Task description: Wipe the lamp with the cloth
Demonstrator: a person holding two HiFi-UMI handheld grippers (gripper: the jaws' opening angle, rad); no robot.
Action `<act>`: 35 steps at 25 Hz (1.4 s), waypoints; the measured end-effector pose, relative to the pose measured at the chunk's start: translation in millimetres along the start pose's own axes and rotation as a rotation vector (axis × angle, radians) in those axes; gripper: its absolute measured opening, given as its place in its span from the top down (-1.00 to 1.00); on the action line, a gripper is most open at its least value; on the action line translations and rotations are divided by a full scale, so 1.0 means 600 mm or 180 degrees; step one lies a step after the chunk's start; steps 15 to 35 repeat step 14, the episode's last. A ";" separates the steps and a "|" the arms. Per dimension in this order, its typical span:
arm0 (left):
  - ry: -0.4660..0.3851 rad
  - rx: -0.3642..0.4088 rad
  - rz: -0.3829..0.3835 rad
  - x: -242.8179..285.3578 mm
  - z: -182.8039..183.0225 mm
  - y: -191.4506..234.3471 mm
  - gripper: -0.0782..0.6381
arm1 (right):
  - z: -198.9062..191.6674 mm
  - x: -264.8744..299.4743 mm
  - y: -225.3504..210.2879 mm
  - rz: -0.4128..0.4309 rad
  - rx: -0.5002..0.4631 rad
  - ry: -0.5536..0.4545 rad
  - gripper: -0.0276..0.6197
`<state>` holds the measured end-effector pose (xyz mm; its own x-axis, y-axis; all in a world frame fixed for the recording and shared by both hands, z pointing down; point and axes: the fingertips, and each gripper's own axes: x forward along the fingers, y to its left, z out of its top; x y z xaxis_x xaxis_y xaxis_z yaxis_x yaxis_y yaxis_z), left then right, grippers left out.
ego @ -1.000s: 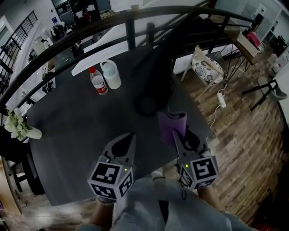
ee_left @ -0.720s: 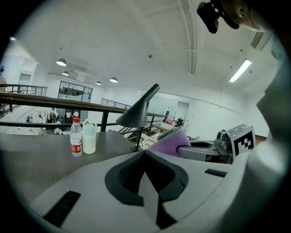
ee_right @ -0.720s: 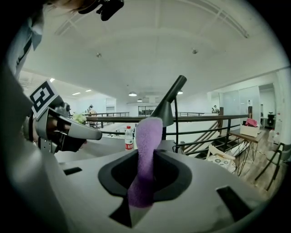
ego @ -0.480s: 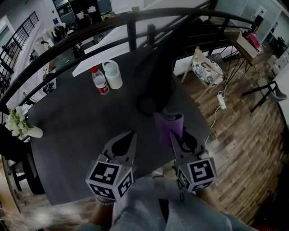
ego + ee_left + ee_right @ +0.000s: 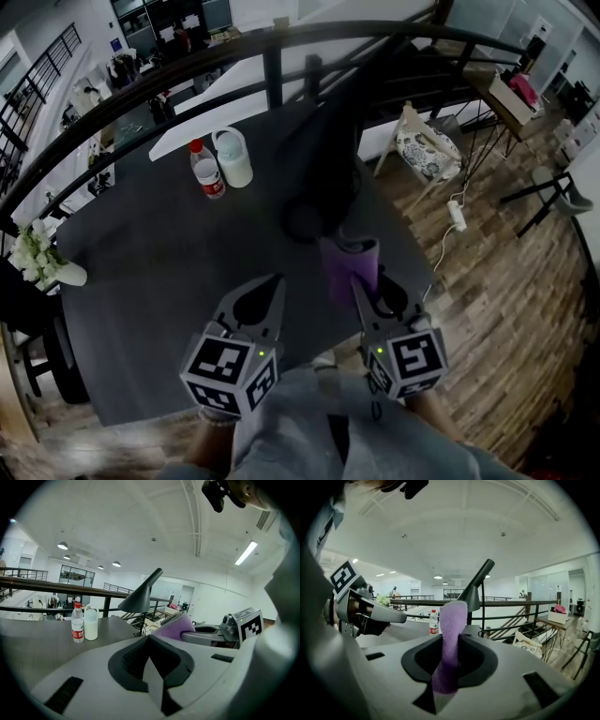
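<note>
Squarely between right tongs (image 5: 368, 284), purple cloth (image 5: 451, 630), lamp (image 5: 472, 599) beyond

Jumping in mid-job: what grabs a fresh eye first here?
The purple cloth, standing upright, pinched in the right tongs. Just beyond it stands the black lamp on the dark table, while the left tongs are shut and empty.

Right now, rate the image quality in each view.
Head view: underexposed, black lamp blends into the dark table, railing bowed by fisheye. Left gripper view: bright ceiling, lamp silhouetted. Right gripper view: cloth sharp, corners vignetted black.
</note>
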<state>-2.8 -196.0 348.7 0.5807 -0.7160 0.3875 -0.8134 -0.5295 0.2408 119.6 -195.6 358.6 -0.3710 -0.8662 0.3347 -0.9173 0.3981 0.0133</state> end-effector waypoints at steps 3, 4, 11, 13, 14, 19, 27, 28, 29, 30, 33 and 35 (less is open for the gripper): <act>0.0006 -0.0001 0.0012 -0.001 -0.001 0.000 0.78 | 0.004 0.000 -0.008 -0.0035 -0.0037 -0.0053 0.65; 0.0008 -0.0002 0.0016 -0.002 -0.001 0.000 0.78 | 0.006 -0.001 -0.011 -0.0044 -0.0041 -0.0058 0.65; 0.0007 0.0003 0.0023 -0.008 -0.005 0.000 0.78 | -0.007 -0.003 -0.007 -0.0030 -0.0039 0.0026 0.65; 0.0009 0.0003 0.0029 -0.011 -0.008 0.001 0.78 | -0.012 -0.002 -0.004 -0.0021 -0.0034 0.0039 0.65; 0.0010 0.0003 0.0032 -0.013 -0.010 0.001 0.78 | -0.015 -0.001 -0.002 -0.0017 -0.0031 0.0046 0.65; 0.0010 0.0003 0.0032 -0.013 -0.010 0.001 0.78 | -0.015 -0.001 -0.002 -0.0017 -0.0031 0.0046 0.65; 0.0010 0.0003 0.0032 -0.013 -0.010 0.001 0.78 | -0.015 -0.001 -0.002 -0.0017 -0.0031 0.0046 0.65; 0.0010 0.0003 0.0032 -0.013 -0.010 0.001 0.78 | -0.015 -0.001 -0.002 -0.0017 -0.0031 0.0046 0.65; 0.0010 0.0003 0.0032 -0.013 -0.010 0.001 0.78 | -0.015 -0.001 -0.002 -0.0017 -0.0031 0.0046 0.65; 0.0010 0.0003 0.0032 -0.013 -0.010 0.001 0.78 | -0.015 -0.001 -0.002 -0.0017 -0.0031 0.0046 0.65; 0.0010 0.0003 0.0032 -0.013 -0.010 0.001 0.78 | -0.015 -0.001 -0.002 -0.0017 -0.0031 0.0046 0.65; 0.0010 0.0003 0.0032 -0.013 -0.010 0.001 0.78 | -0.015 -0.001 -0.002 -0.0017 -0.0031 0.0046 0.65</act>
